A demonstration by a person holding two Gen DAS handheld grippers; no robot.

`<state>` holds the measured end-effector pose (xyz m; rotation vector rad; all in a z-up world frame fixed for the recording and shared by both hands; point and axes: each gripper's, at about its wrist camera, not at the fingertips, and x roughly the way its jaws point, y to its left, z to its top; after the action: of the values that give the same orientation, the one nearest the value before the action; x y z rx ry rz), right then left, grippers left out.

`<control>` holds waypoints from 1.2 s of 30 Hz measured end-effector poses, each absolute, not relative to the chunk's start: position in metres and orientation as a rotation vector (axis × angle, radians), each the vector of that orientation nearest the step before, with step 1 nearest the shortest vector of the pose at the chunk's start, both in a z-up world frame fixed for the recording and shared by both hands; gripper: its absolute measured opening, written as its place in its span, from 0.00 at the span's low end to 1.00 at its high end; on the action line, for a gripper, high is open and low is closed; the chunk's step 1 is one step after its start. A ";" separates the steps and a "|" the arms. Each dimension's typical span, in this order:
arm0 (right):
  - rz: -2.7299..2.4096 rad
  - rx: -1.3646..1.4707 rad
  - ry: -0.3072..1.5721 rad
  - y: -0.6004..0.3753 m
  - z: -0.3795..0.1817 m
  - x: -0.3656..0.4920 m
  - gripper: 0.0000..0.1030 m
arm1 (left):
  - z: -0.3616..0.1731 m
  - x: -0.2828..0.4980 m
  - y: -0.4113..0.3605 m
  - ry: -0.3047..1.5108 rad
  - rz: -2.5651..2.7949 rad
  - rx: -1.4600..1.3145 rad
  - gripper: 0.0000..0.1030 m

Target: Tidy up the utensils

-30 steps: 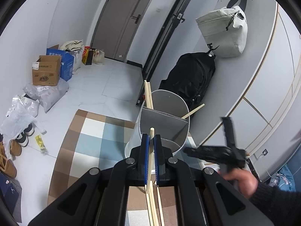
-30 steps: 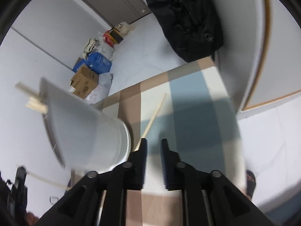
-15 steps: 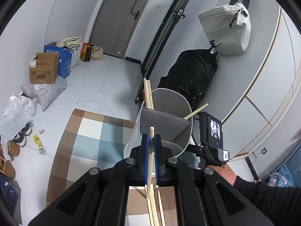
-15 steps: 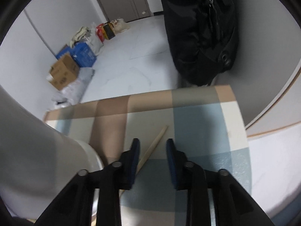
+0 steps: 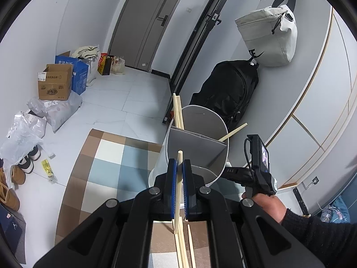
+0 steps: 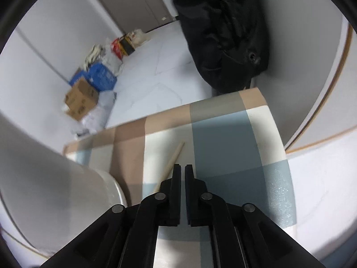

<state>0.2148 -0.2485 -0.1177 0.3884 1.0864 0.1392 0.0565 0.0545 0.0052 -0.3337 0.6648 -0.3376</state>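
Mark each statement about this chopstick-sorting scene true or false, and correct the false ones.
1. The left gripper is shut on a chopstick. True.
2. The grey holder has no divider inside. False: a divider splits it into compartments.
3. A chopstick lying on the checked mat sits between the right gripper's fingers. False: that chopstick lies just left of them; nothing is between the closing jaws.
4. A black backpack leans against the wall. True.
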 end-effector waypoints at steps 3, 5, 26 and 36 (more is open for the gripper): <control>0.143 0.378 1.094 -0.246 -0.119 0.217 0.22 | 0.005 0.057 0.055 0.662 -0.340 -0.325 0.01; 0.151 0.339 1.080 -0.236 -0.117 0.217 0.30 | 0.004 0.058 0.056 0.666 -0.334 -0.328 0.01; 0.054 -0.042 0.933 -0.190 -0.121 0.184 0.08 | 0.005 0.060 0.071 0.674 -0.335 -0.405 0.01; 0.155 0.105 0.997 -0.222 -0.112 0.163 0.04 | 0.008 0.059 0.073 0.656 -0.335 -0.408 0.01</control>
<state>0.1631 -0.2224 -0.1116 0.1053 0.9971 0.1550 0.0591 0.0729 0.0079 -0.4076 0.6558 -0.3350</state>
